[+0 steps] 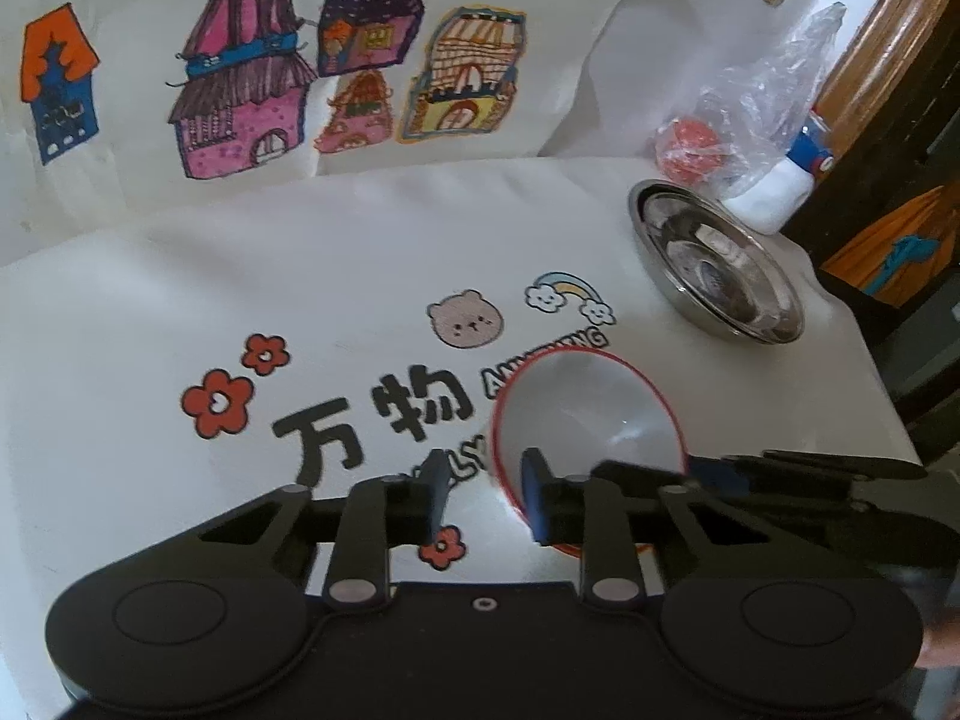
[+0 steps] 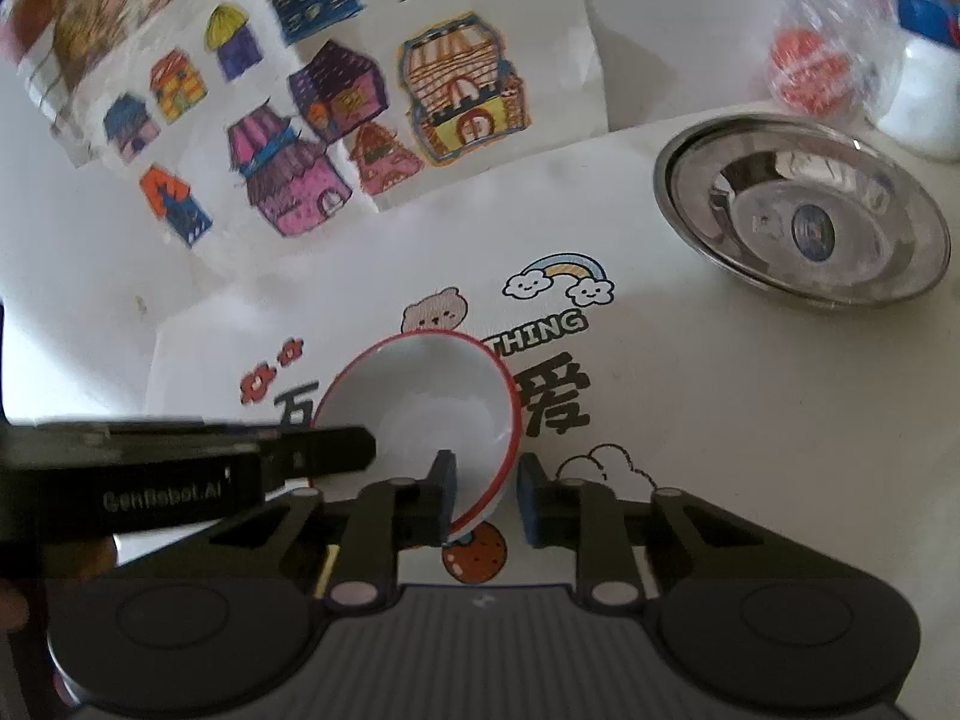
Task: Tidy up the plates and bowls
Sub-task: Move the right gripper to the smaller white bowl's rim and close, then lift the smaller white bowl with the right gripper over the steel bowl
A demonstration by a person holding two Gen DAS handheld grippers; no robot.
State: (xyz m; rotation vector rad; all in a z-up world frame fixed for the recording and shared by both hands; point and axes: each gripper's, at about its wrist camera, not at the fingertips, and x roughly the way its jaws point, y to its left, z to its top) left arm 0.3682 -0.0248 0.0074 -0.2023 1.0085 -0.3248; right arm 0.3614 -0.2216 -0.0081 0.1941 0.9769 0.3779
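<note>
Both tongs straddle bowl rim (unclamped).

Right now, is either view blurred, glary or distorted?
Left wrist: sharp, fisheye bends the table edge, dark corners. Right wrist: house drawings smeared at top left, plastic bag soft and washed out; metal dish shows bright reflections.

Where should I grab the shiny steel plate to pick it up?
Take the steel plate by its thin flared rim, one finger over the lip and one under it, coming in low from the near side, probably with the right gripper. It lies flat and shallow, and a plastic bag crowds its far edge.
</note>
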